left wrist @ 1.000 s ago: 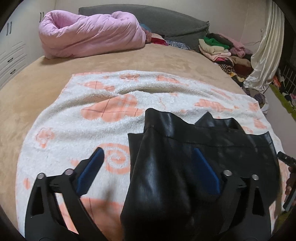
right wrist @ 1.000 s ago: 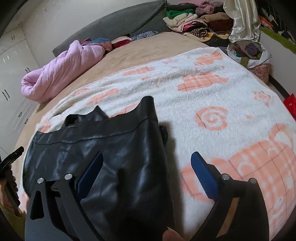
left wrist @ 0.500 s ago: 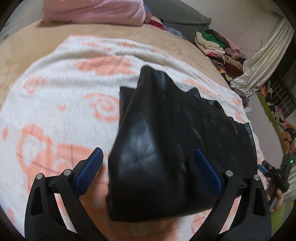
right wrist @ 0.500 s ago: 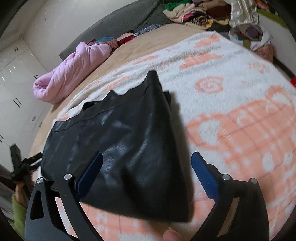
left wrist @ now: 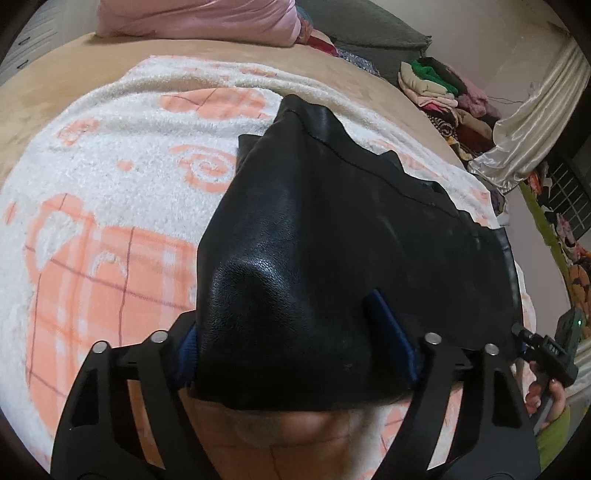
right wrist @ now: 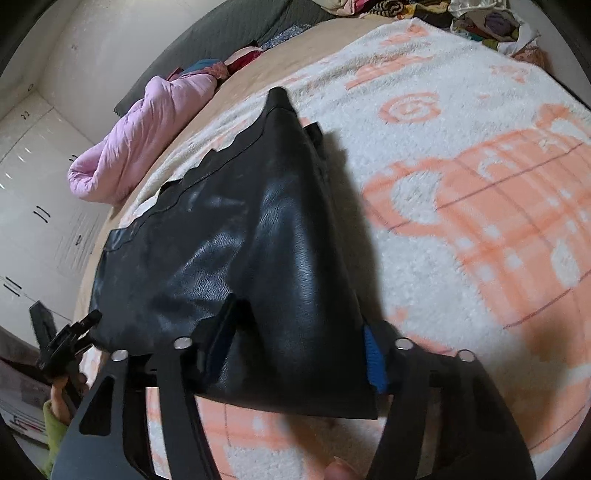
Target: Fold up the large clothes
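Observation:
A black leather garment lies on a white towel blanket with orange patterns. In the left wrist view my left gripper straddles the garment's near left corner. Its jaws are closing and the leather bulges up between the blue pads. In the right wrist view my right gripper straddles the near right corner. Its jaws are closing too, and the leather is pinched into a ridge between them. Each view shows the other gripper at the garment's far side: right, left.
The blanket covers a tan bed. A pink quilt and a grey headboard cushion lie at the far end. Piles of clothes and a cream curtain stand at the right, white cupboards at the left.
Both grippers have come down and forward onto the garment's near edge. Their jaws, wide apart before, have narrowed, and the leather now bunches up between the pads.

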Action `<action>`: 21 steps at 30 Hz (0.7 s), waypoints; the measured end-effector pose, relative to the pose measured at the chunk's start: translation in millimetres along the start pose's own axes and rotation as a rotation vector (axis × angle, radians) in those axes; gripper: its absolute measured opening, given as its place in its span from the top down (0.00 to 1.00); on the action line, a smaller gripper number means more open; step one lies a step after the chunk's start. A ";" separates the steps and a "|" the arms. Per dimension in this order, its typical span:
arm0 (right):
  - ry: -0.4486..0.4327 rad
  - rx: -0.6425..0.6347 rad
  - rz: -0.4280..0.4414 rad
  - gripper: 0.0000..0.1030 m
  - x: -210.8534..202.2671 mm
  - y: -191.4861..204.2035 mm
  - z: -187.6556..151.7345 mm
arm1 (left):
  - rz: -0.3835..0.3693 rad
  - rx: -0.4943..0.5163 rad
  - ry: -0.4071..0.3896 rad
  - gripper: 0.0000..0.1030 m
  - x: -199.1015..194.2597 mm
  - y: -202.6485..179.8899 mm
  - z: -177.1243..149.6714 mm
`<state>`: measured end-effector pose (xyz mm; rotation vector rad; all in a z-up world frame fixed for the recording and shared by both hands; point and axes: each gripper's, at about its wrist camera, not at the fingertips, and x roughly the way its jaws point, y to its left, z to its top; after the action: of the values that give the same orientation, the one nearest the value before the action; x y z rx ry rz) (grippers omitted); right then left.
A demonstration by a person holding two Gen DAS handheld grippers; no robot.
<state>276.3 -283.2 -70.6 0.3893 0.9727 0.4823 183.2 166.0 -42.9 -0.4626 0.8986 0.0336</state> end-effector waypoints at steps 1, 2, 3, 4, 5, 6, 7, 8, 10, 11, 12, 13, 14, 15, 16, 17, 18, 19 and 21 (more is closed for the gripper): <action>-0.008 -0.005 -0.011 0.48 -1.9 -2.4 2.4 | -0.004 -0.005 0.003 0.32 -2.6 -2.2 -4.2; -0.017 -0.007 -0.028 0.49 -3.3 -5.5 6.2 | -0.008 -0.007 0.004 0.32 -4.7 -4.2 -7.9; -0.021 -0.003 -0.038 0.48 -3.3 -8.9 9.1 | -0.011 -0.007 0.005 0.32 -8.1 -8.3 -14.3; -0.018 0.006 -0.042 0.48 -3.2 -13.2 12.0 | -0.007 -0.001 0.004 0.32 -10.0 -12.0 -19.1; -0.015 0.015 -0.042 0.48 -1.8 -18.6 12.2 | 0.001 0.006 -0.001 0.32 -11.4 -15.0 -23.0; -0.011 0.023 -0.040 0.47 -1.3 -21.0 12.5 | 0.017 0.014 -0.014 0.32 -12.6 -17.6 -26.1; -0.008 0.024 -0.042 0.47 -1.0 -21.2 12.5 | 0.023 0.018 -0.020 0.32 -12.6 -18.1 -26.6; -0.010 0.013 -0.055 0.45 -1.4 -18.8 12.0 | 0.026 0.021 -0.019 0.32 -11.8 -18.2 -25.7; -0.017 -0.015 -0.092 0.41 -3.6 -12.9 12.0 | 0.021 0.014 -0.012 0.29 -10.0 -17.7 -23.6; -0.028 -0.038 -0.122 0.36 -6.7 -8.8 12.1 | 0.019 0.008 -0.011 0.28 -9.3 -17.1 -22.3; -0.043 -0.057 -0.152 0.32 -10.6 -4.9 12.5 | 0.021 0.008 -0.010 0.27 -8.9 -16.7 -21.6; -0.058 -0.069 -0.172 0.31 -13.8 -2.4 13.5 | 0.024 0.010 -0.009 0.26 -8.7 -16.8 -21.2; -0.091 -0.091 -0.191 0.29 -20.4 3.2 13.0 | 0.026 0.012 -0.009 0.26 -8.5 -16.9 -20.8; -0.118 -0.104 -0.202 0.24 -25.8 7.3 12.8 | 0.024 0.012 -0.006 0.25 -8.6 -16.4 -20.0; -0.158 -0.126 -0.213 0.22 -33.9 14.8 11.4 | 0.021 0.007 -0.004 0.23 -9.0 -15.6 -19.2; -0.180 -0.147 -0.212 0.21 -37.3 20.2 10.7 | 0.021 0.004 -0.002 0.22 -9.3 -15.1 -18.3; -0.201 -0.173 -0.211 0.21 -40.9 28.2 9.7 | 0.021 0.003 0.000 0.21 -9.4 -14.9 -17.2; -0.222 -0.207 -0.209 0.21 -44.3 39.6 7.0 | 0.022 0.001 0.002 0.19 -9.7 -14.5 -16.4; -0.241 -0.273 -0.185 0.21 -45.7 60.6 0.5 | 0.025 0.003 0.003 0.18 -9.8 -14.4 -15.4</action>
<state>242.2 -258.2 -7.6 0.1057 0.6896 0.3830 168.7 148.5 -38.2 -0.4489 0.9074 0.0542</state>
